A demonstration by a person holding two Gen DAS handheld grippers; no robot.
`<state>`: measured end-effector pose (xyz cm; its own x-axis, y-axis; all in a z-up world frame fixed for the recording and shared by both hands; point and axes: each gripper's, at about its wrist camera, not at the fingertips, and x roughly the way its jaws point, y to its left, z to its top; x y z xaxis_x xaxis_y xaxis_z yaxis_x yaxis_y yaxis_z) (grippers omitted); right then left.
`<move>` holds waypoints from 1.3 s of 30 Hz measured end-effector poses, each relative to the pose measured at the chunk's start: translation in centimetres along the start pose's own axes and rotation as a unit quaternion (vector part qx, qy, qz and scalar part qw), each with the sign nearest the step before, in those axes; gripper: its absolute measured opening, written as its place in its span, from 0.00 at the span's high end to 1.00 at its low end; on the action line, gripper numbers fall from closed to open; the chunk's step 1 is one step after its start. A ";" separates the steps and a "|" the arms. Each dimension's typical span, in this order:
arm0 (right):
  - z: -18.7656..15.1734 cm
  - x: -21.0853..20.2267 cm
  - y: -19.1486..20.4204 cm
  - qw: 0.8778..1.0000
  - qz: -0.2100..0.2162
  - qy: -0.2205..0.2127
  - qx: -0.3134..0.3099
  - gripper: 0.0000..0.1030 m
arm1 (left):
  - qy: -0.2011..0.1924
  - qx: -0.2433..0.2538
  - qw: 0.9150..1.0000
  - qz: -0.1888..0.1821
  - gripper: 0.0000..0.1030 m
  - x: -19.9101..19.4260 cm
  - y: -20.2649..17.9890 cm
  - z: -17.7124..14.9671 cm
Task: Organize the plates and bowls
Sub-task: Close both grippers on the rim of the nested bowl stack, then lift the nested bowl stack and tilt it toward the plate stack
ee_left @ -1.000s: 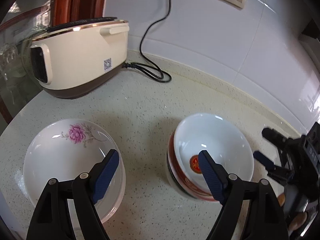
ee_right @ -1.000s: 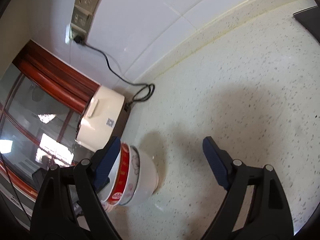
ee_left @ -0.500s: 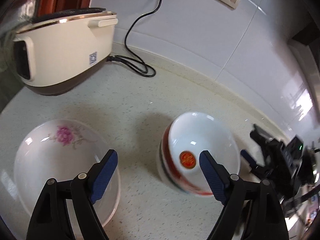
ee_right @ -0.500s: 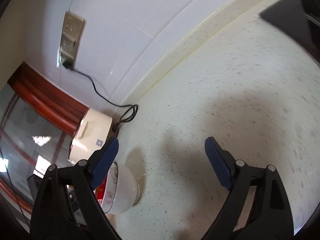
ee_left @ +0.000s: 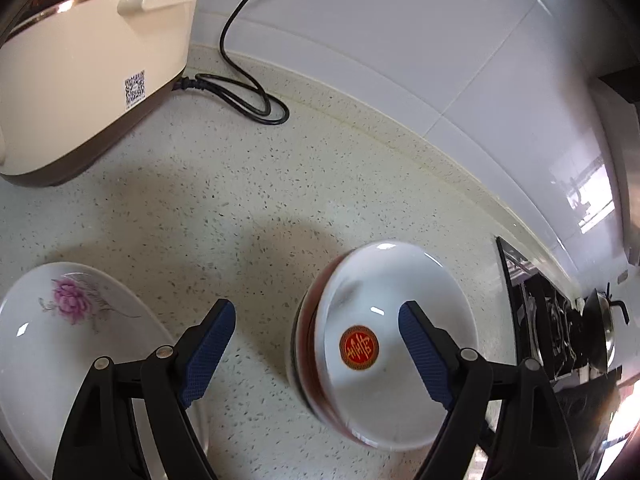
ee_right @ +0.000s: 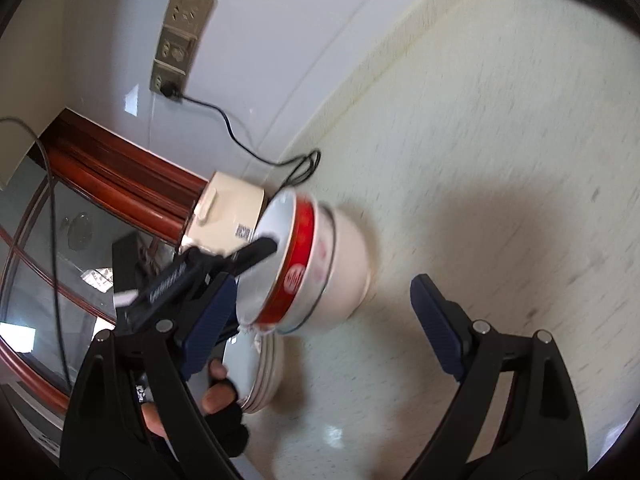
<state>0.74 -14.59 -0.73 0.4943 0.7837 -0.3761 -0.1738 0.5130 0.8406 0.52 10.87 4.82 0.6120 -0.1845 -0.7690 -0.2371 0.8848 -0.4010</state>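
A stack of bowls (ee_left: 384, 364) stands on the speckled counter; the top one is white inside with a red seal mark and a red outer band. My left gripper (ee_left: 318, 344) hangs open over it. One finger is above the bowl's inside, the other outside its left rim, and neither pad touches. A stack of white plates (ee_left: 48, 344) with a pink flower lies at lower left. In the blurred right wrist view the bowls (ee_right: 320, 272) and plates (ee_right: 260, 368) sit ahead of my open, empty right gripper (ee_right: 324, 296). One of the left gripper's fingers (ee_right: 260, 250) reaches over the bowl's mouth.
A cream rice cooker (ee_left: 80, 64) stands at the back left, its black cord (ee_left: 248, 96) looped on the counter up to a wall socket (ee_right: 176, 40). A gas stove (ee_left: 560, 320) lies at the right. A gloved hand (ee_right: 220, 400) holds the left gripper.
The left wrist view has swung right and closer to the bowls, and the right gripper has left it. The right wrist view has turned toward the bowls, now larger, with the left gripper in sight.
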 end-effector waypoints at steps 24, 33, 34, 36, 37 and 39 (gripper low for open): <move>-1.4 1.7 2.5 0.996 -0.049 0.030 -0.064 0.39 | 0.017 0.049 0.999 -0.001 0.46 1.4 -2.0 -1.6; -2.4 1.0 4.7 0.992 -0.039 0.053 -0.106 0.72 | 0.031 0.036 0.999 -0.008 0.50 1.6 -2.6 -1.9; -2.2 0.6 4.1 0.994 -0.034 0.049 -0.093 0.56 | 0.031 0.030 0.999 -0.011 0.50 1.5 -2.2 -1.7; -1.4 -1.1 2.6 0.997 -0.023 0.032 -0.066 0.38 | 0.030 0.011 0.999 -0.018 0.49 1.0 -1.1 -1.1; -0.9 -2.2 1.9 0.998 -0.024 0.021 -0.059 0.34 | 0.029 0.004 0.999 -0.017 0.48 0.8 -0.8 -0.8; 0.6 -3.4 0.8 0.999 -0.031 0.005 -0.043 0.28 | 0.027 -0.003 1.000 -0.009 0.46 0.5 -0.4 -0.3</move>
<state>-0.54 -17.09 1.49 0.4987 0.7526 -0.4300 -0.2153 0.5880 0.7797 0.71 10.27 4.40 0.5754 -0.2231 -0.7869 -0.2314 0.8784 -0.4182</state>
